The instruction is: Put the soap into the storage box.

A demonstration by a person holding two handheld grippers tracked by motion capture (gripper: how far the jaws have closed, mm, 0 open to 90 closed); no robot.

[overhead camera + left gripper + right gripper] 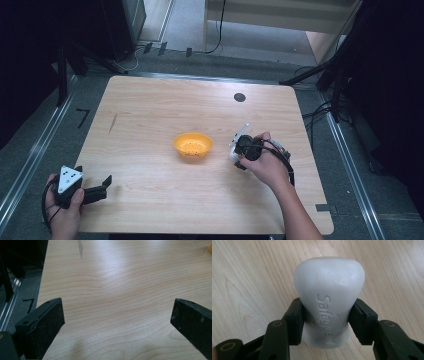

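A white bar of soap (329, 290) with raised lettering sits between the pads of my right gripper (327, 320), which is shut on its narrow waist. In the high view that right gripper (239, 147) points down at the table just right of an orange bowl (193, 145), and the soap (233, 149) shows white beneath the hand. My left gripper (102, 185) rests near the table's front left corner, a grey three-cornered plate on top. Its jaws stand wide apart in the left gripper view (117, 315), with bare wood between them.
The light wooden table (165, 105) carries a small dark round mark (239, 97) at the back right and a thin dark streak (113, 122) at the left. Dark stands and cables flank the table on both sides.
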